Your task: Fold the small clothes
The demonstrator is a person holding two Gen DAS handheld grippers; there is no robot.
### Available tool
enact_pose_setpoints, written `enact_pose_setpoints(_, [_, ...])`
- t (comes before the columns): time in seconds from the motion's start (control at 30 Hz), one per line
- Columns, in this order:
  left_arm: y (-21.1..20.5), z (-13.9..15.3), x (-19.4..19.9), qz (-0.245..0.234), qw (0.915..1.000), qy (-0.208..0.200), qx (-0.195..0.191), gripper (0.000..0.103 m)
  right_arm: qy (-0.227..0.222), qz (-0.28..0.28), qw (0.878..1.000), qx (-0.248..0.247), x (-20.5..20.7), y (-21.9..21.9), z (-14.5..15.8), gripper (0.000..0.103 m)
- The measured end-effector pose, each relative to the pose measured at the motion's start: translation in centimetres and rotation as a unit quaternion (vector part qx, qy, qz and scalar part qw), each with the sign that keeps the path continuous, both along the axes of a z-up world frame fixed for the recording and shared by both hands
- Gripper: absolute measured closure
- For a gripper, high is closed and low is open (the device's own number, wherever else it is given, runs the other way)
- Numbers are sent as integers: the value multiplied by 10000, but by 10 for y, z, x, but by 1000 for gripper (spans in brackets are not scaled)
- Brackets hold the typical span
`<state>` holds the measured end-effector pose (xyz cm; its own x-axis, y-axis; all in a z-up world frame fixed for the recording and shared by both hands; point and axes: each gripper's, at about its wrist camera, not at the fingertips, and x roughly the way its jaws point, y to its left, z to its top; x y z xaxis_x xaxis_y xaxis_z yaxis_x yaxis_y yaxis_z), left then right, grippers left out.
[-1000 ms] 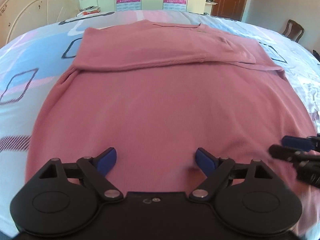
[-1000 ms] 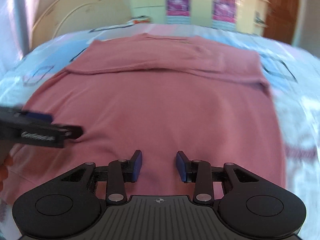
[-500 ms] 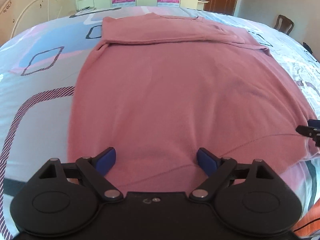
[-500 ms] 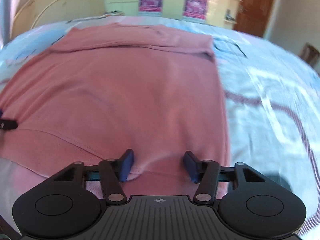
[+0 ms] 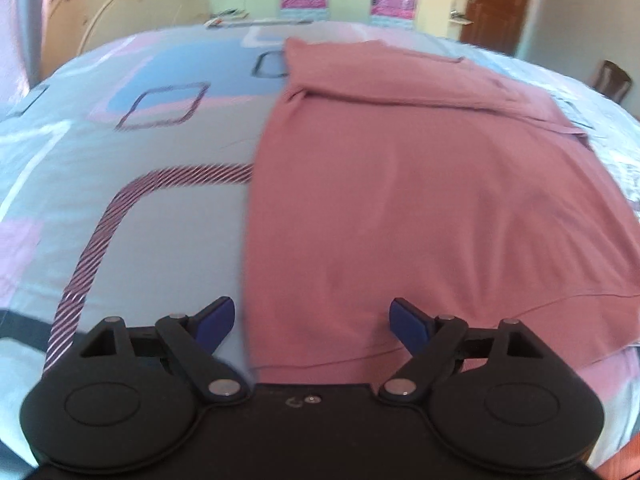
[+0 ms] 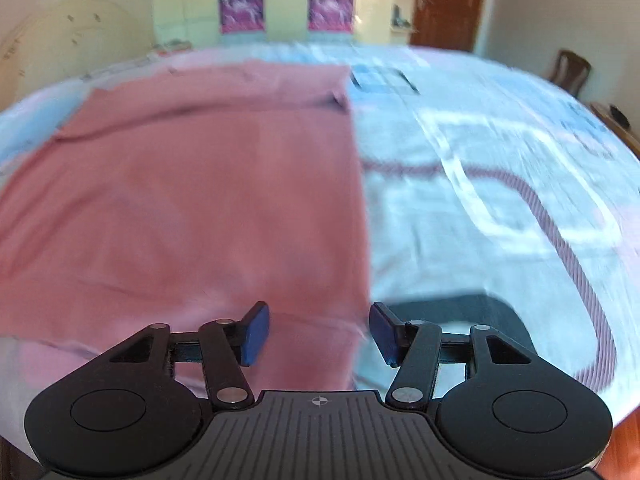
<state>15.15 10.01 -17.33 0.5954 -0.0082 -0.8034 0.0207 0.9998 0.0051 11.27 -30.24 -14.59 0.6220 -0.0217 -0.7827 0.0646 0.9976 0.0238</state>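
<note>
A pink garment (image 5: 420, 200) lies flat on the bed, its far end folded over into a band (image 5: 400, 76). My left gripper (image 5: 312, 314) hovers over the garment's near left corner. Its jaws stand wide and are closing slightly; the left edge of the cloth lies below the gap and the pads press on nothing. In the right wrist view the same pink garment (image 6: 180, 200) fills the left half. My right gripper (image 6: 319, 322) is open above the near right corner, with the garment's right edge running under the gap.
The bed wears a light blue sheet (image 5: 140, 200) with pink and striped squares, also the sheet (image 6: 500, 160) on the right. A headboard (image 5: 100, 12) stands far left. A wooden chair (image 6: 568, 68) and a brown door (image 5: 496, 4) lie beyond.
The left gripper slid left to the garment's left edge and the right gripper slid right to its right edge. The right jaws widened. Each gripper has left the other's view.
</note>
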Motion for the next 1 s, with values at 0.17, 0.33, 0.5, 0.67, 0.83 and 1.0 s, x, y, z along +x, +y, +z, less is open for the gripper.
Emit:
enact_pose_setpoints(0.17, [8,-5,-1,49,9999,44,92,17,72,-136,9991,385,-3,-6,-4,71])
enact_pose_setpoints(0.33, [5,-7,-1,47,9999,39,117,16,-93,3,9996,276,-11,-6,2,88])
enact_pose_setpoints(0.5, [9,-8,-7,121,9999,93,51,11,5,-359,9983,448,-16,-30,-3,90])
enact_pose_setpoints(0.67, [16,-6,-9,178,9992,224,-295,14,-206,-376,9975,556,-20,-27,9,68])
enact_pose_setpoints(0.83, [19,-5,-13,158,9981,270,-529,25,-42,-397,9977,544,-17,-25,5,53])
enact_pose_setpoints(1.0, [20,-2,-16,53,9968,317,-728,55,60,-536,9948,869,-17,-30,-3,61])
